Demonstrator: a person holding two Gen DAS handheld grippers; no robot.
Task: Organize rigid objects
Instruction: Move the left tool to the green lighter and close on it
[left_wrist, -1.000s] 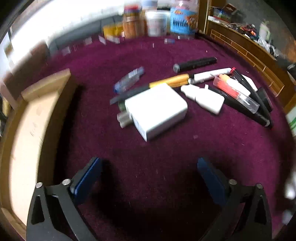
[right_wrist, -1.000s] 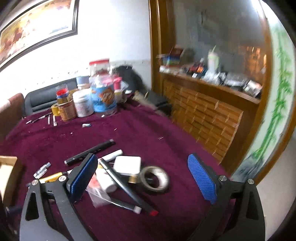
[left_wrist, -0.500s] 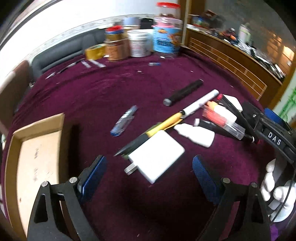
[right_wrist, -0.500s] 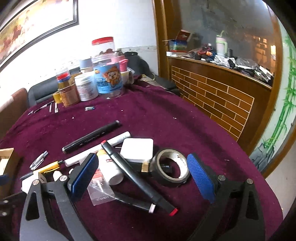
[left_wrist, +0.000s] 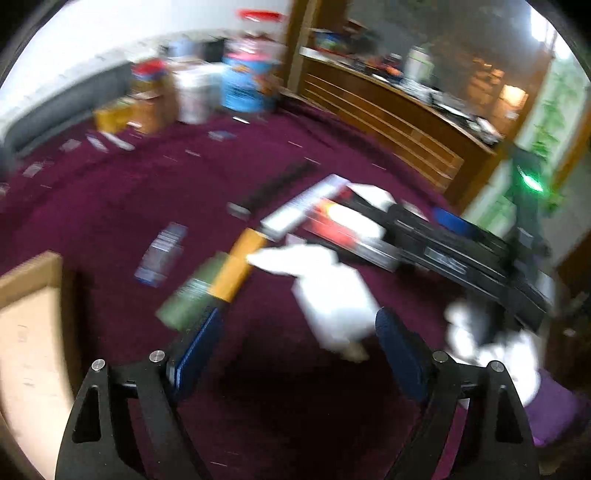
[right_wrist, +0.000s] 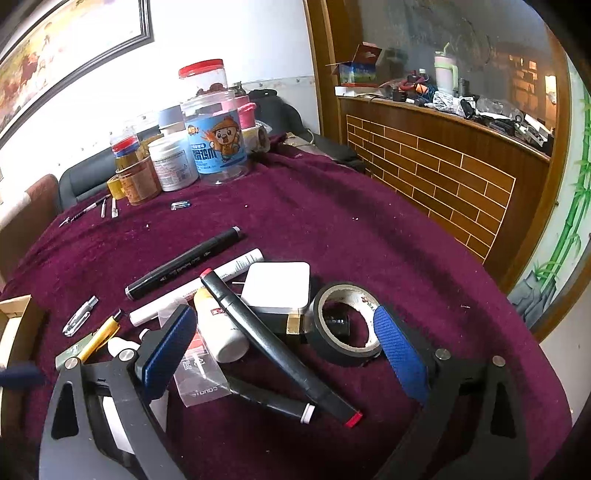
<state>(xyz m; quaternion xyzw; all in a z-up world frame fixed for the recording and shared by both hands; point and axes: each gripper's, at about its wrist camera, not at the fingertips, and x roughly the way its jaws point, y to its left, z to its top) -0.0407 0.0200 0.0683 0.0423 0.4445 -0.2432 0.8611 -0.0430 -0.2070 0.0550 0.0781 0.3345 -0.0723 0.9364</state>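
A pile of rigid objects lies on the maroon cloth. In the right wrist view I see a black marker with red ends (right_wrist: 273, 343), a second black marker (right_wrist: 184, 262), a white marker (right_wrist: 199, 288), a white square charger (right_wrist: 277, 284), a white bottle (right_wrist: 221, 332), a roll of black tape (right_wrist: 343, 325) and a yellow utility knife (right_wrist: 99, 336). My right gripper (right_wrist: 284, 354) is open, just above the pile. The left wrist view is blurred; my left gripper (left_wrist: 299, 347) is open, with a white charger (left_wrist: 332, 295) between its fingers, apart from them. The knife (left_wrist: 221, 273) lies left of it.
A cardboard box (left_wrist: 26, 332) stands at the left edge. Several jars and tubs (right_wrist: 218, 147) stand at the back of the table. A small clear pen-like part (right_wrist: 79, 315) and a battery (right_wrist: 181, 204) lie loose. A wooden counter (right_wrist: 443, 166) is to the right.
My left gripper has swung right and forward, now blurred, with the white charger between its fingers. My right gripper has moved closer and lower over the pile.
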